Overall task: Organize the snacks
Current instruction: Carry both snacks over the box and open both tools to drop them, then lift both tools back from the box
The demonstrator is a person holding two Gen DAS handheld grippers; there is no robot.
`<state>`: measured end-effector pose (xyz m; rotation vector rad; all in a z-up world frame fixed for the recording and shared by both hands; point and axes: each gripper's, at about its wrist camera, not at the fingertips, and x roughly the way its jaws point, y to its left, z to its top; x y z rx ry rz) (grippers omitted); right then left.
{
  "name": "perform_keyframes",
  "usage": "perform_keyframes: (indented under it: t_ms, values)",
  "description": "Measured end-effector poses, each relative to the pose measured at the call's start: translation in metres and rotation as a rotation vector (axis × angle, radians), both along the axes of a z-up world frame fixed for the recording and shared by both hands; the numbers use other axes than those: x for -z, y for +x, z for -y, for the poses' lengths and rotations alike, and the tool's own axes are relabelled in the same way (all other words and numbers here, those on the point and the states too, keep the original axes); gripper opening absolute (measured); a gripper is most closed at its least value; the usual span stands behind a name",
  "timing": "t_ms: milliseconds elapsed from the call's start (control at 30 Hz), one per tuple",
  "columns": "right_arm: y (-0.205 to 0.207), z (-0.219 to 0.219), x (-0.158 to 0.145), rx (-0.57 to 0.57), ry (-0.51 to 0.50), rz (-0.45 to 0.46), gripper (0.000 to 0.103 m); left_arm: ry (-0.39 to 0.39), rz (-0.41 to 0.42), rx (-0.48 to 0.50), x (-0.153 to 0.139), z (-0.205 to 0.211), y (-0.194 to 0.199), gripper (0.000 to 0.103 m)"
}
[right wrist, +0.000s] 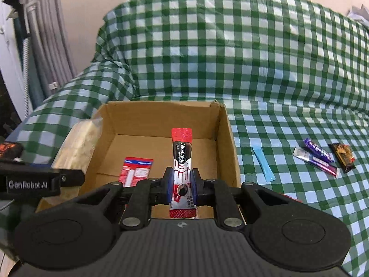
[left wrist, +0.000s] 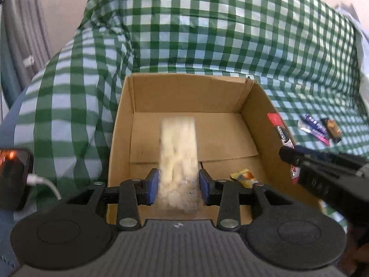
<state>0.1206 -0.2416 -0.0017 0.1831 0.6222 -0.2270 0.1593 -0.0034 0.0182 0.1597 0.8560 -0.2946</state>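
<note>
While hovering over the cardboard box [left wrist: 184,97], the left gripper [left wrist: 178,185] is loosening its fingers around a pale snack pack [left wrist: 178,147]; dropped askew, it could be landing on the yellow candy [left wrist: 244,177]. Centre frame, the right gripper [right wrist: 182,184] is pinching one coffee stick [right wrist: 182,152], which could be slipping. Lower right, four wrapped snacks are lying on the checked cloth [right wrist: 276,80].

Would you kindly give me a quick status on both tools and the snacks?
Left tool open, pale packet between its pads, over the box. Right tool shut on coffee stick. Nothing in the way.
</note>
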Motion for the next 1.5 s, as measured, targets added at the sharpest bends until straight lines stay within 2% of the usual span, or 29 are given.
perform_keyframes:
  t_ms: [33,67,133,200,267,433,500,567,767,967,1200,1300,1500]
  values:
    - [0.003,0.001,0.001,0.012,0.007,-0.001,0.028,0.027,0.019,-0.002,0.000,0.002,0.002,0.088]
    - [0.006,0.003,0.001,0.031,0.010,-0.007,0.048,0.042,0.041,-0.007,-0.002,0.003,0.003,0.101]
    - [0.003,0.007,-0.004,0.068,0.021,0.019,0.071,0.051,0.133,-0.019,-0.012,0.000,-0.005,0.103]
    - [-0.003,0.007,-0.011,0.060,0.020,0.048,0.078,0.061,0.172,-0.016,-0.019,-0.005,-0.011,0.103]
    - [-0.010,0.003,-0.018,0.045,0.027,0.039,0.087,0.067,0.154,-0.028,-0.022,-0.010,-0.020,0.103]
    - [-0.044,-0.020,-0.031,0.023,0.044,0.009,0.096,-0.003,0.011,-0.083,-0.018,-0.036,-0.066,0.103]
    - [-0.068,-0.029,-0.037,0.000,0.034,0.001,0.098,-0.022,-0.024,-0.085,-0.018,-0.042,-0.089,0.103]
    - [-0.085,-0.040,-0.048,-0.022,0.007,0.008,0.099,-0.010,-0.037,-0.077,-0.018,-0.048,-0.114,0.103]
    - [-0.141,-0.068,-0.070,-0.039,-0.040,0.054,0.100,-0.026,-0.007,-0.126,-0.035,-0.061,-0.164,0.103]
    - [-0.192,-0.089,-0.078,0.010,-0.061,0.127,0.101,-0.077,0.038,-0.168,-0.056,-0.065,-0.192,0.103]
    - [-0.228,-0.110,-0.096,-0.036,-0.071,0.202,0.101,-0.076,0.173,-0.220,-0.092,-0.075,-0.236,0.103]
    - [-0.248,-0.117,-0.101,-0.051,-0.057,0.250,0.102,-0.061,0.174,-0.225,-0.094,-0.077,-0.250,0.103]
    - [-0.274,-0.114,-0.107,-0.043,-0.051,0.283,0.102,-0.044,0.197,-0.208,-0.095,-0.073,-0.278,0.103]
